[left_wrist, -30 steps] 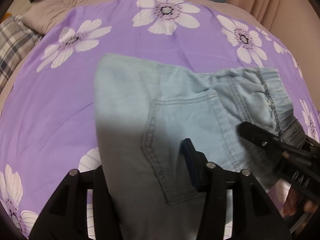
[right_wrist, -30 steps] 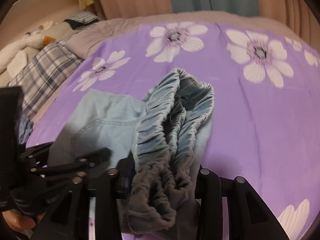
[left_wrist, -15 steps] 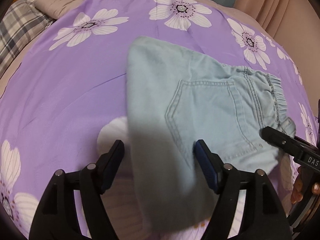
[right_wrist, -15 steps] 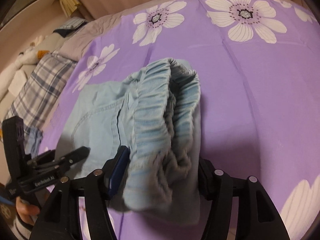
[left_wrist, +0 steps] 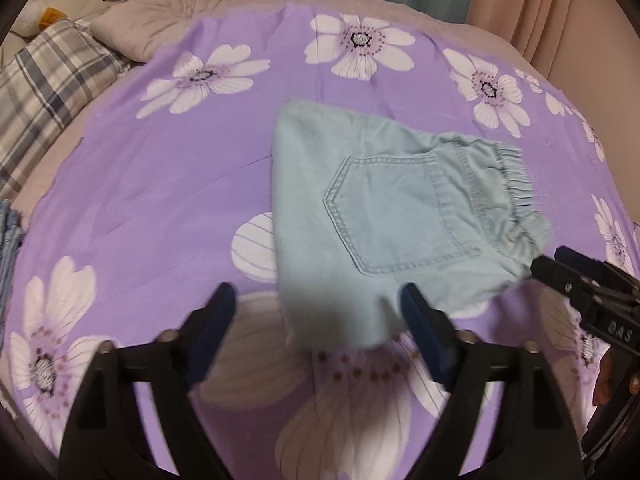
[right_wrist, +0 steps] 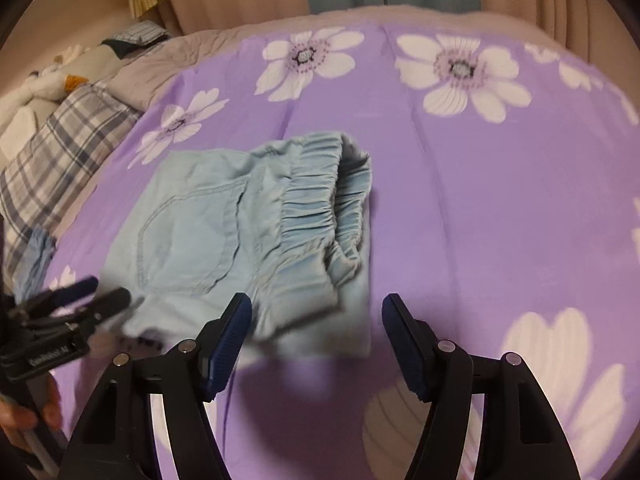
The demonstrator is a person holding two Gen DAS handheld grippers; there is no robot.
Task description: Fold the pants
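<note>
The bed (left_wrist: pixel 168 208) w/ its purple flowered sheet is taking up nearly the whole frame in both views, a plaid pillow (left_wrist: pixel 44 92) lying at its far left corner. The pants (left_wrist: pixel 384 216), light-blue denim, are lying folded into a compact stack about mid-bed, back pocket (left_wrist: pixel 400 212) facing up and the elastic waistband (right_wrist: pixel 320 204) bunching along the stack's right side. Left hand-held gripper (left_wrist: pixel 316 320) is hovering just off the near edge of the stack, jaws spread wide, holding nothing; its right finger looks close to the denim's near corner, contact unclear due to blur. Right hand-held gripper (right_wrist: pixel 316 336) is sitting at the waistband end, near edge of the stack, jaws likewise wide apart & empty, fabric lying ahead of the pads, not between them. Each gripper is showing at the edge of the other's view.
</note>
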